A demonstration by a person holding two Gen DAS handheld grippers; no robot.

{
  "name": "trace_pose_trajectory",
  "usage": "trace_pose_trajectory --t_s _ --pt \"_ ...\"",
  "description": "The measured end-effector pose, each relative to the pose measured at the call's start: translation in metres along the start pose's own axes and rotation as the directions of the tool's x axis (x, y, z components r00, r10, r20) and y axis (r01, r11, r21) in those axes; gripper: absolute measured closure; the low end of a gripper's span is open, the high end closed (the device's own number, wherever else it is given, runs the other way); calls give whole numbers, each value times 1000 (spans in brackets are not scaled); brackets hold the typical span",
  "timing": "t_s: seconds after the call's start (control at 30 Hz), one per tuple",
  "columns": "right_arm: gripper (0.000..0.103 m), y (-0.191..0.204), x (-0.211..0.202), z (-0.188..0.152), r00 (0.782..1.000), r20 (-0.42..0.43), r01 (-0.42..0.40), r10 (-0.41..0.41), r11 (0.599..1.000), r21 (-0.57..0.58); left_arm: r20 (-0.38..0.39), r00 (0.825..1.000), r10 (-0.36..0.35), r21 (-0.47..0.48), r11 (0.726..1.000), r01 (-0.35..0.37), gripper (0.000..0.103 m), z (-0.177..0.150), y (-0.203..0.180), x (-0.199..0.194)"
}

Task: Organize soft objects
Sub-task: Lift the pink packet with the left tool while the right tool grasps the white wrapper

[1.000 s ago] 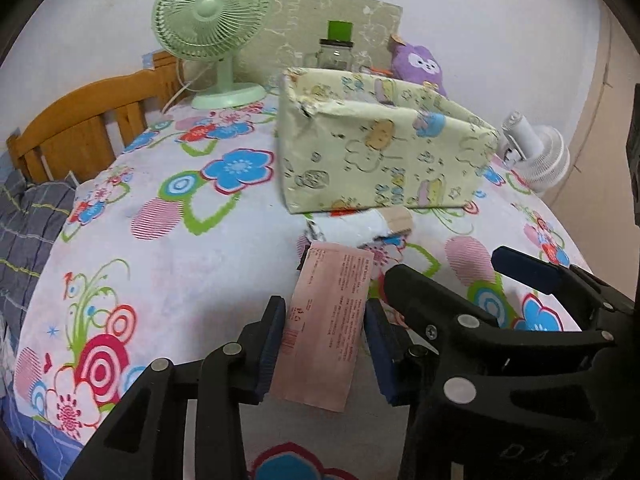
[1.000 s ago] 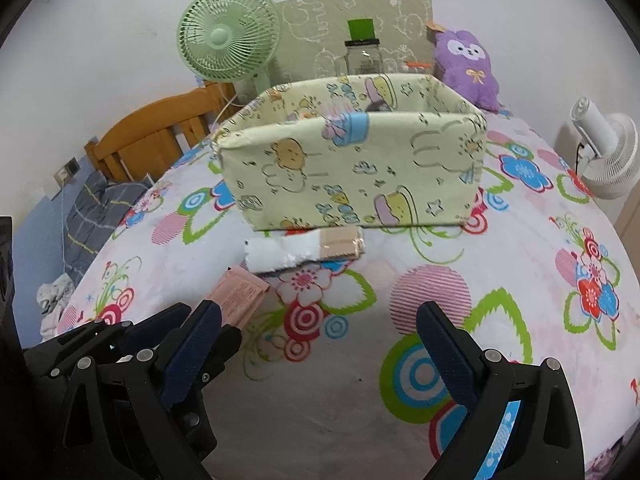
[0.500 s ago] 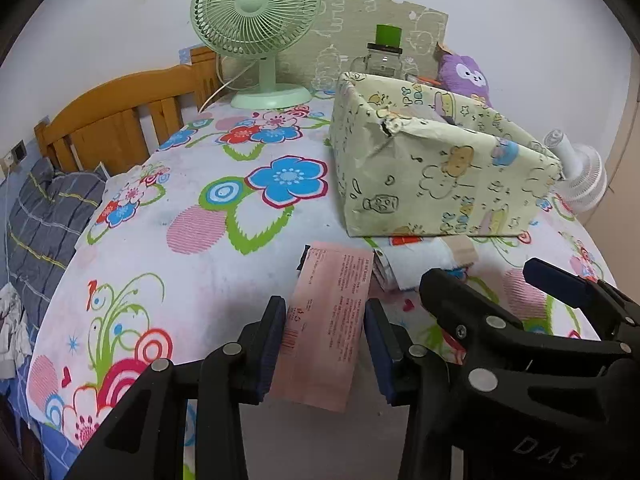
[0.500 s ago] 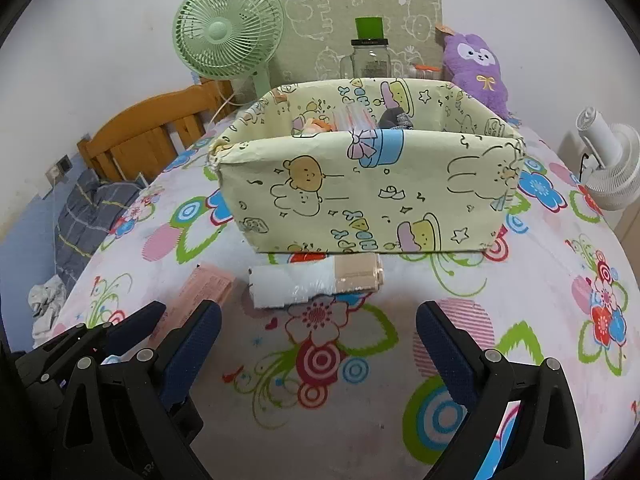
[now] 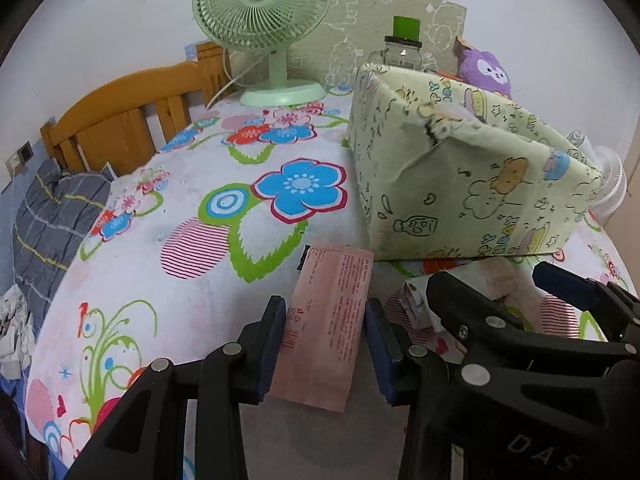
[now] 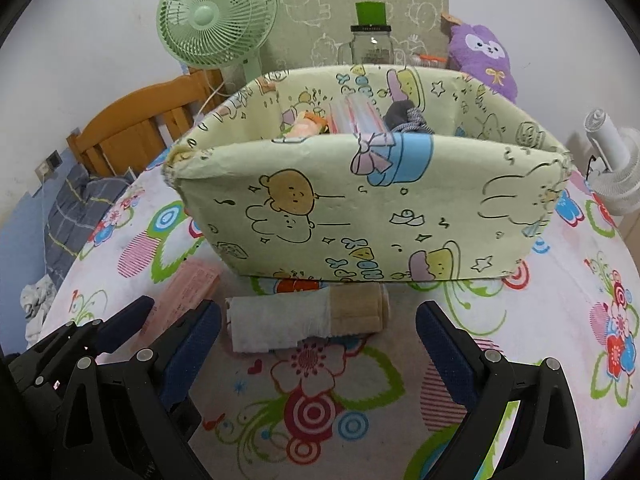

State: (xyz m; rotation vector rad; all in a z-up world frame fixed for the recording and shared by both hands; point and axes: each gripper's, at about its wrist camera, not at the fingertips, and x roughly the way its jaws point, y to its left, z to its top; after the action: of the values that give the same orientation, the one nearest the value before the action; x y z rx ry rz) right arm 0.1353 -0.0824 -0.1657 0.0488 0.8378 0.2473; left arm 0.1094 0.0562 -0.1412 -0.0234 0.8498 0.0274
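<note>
The left claw (image 5: 325, 344) is partly closed on a flat pink paper packet (image 5: 329, 322), its blue pads pressing the packet's long edges; the packet's far end points to 12 o'clock, toward the near left corner of a pale yellow fabric storage box printed with cartoon animals (image 5: 472, 184). The right claw (image 6: 318, 354) stands wide open and empty above the flower-printed cloth (image 6: 312, 396) on the tabletop. Just beyond its fingertips, at 12 o'clock, lies a rolled white and beige cloth bundle (image 6: 306, 320), touching the foot of the box's front wall. Inside the box, soft items show over the rim. Behind the box stand a green desk fan (image 6: 216, 12) at 11 o'clock, a glass jar with a green top (image 6: 370, 46) at 12 and a purple plush toy (image 6: 484, 60) at 1.
</note>
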Motion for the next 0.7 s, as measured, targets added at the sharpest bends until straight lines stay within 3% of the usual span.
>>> trace_pose_trajectory --t_s 0.47,0.7 --pt "8 0 19 3 999 -43 1 -1 1000 6 3 1000 22 19 1000 -22 62 0 -6 3" --pt "33 5 14 0 999 -33 -5 5 1000 -11 5 999 34 29 999 -34 62 -1 -8 2"
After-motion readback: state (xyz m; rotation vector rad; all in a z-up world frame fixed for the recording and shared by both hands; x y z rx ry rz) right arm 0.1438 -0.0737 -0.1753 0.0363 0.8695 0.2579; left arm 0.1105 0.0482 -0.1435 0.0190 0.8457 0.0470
